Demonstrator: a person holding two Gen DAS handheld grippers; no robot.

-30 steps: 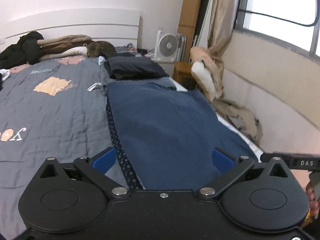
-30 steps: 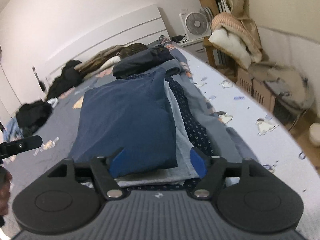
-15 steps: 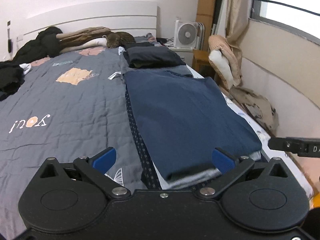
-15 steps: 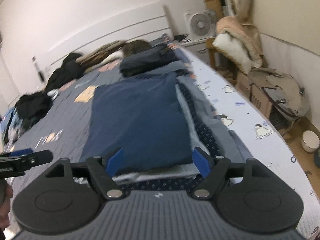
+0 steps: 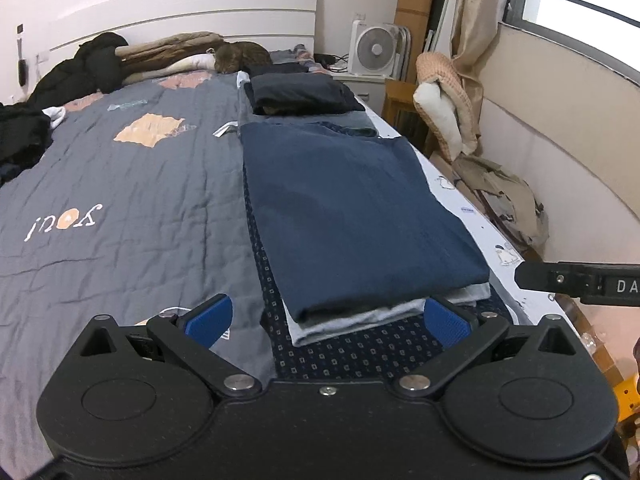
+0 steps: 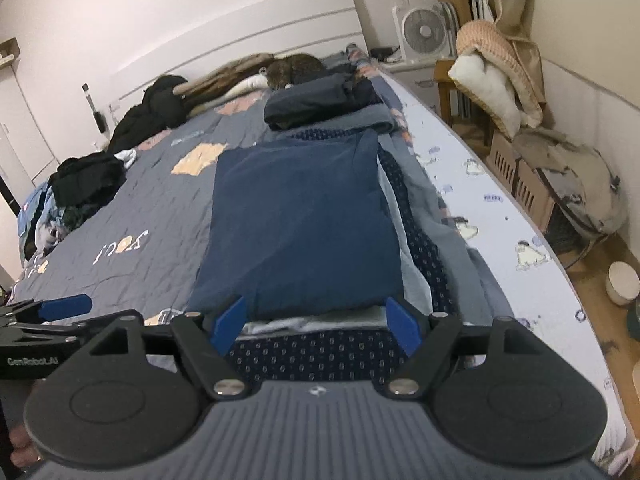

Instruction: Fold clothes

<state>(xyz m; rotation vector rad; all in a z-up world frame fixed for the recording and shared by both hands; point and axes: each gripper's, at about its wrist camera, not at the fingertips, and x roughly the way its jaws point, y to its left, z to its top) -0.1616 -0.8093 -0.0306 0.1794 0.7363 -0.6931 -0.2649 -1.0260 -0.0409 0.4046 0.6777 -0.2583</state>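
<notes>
**Folded navy garment on the bed, both grippers spread and empty**

On the right side of a bed covered by a grey quilted blanket [image 5: 132, 200], as seen from the left wrist, a folded navy-blue cloth garment [image 5: 352, 216] is laid flat on top of a pale grey folded piece [image 5: 360, 316], which in turn lies on a dark blue fabric with a small square pattern [image 5: 352, 352]. Beyond it, a stack of folded dark clothes [image 5: 300, 94] is set nearer the white headboard. The left gripper [image 5: 328, 320] is held above the near edge of the pile, its blue-padded jaws spread wide with nothing clamped between them. A black bar of the right gripper [image 5: 580, 280] is seen at the right edge.

From the right wrist, the folded navy-blue cloth garment [image 6: 304, 224] is seen straight ahead, its near edge just beyond the fingertips. The right gripper [image 6: 316, 322] is likewise held with its jaws well apart, and no cloth is pinched. The left gripper [image 6: 64, 308] is seen at the left edge. A white box fan [image 6: 424, 32] is seen standing by the far wall, and loose dark clothes [image 6: 88, 180] are heaped on the bed's left side.
</notes>
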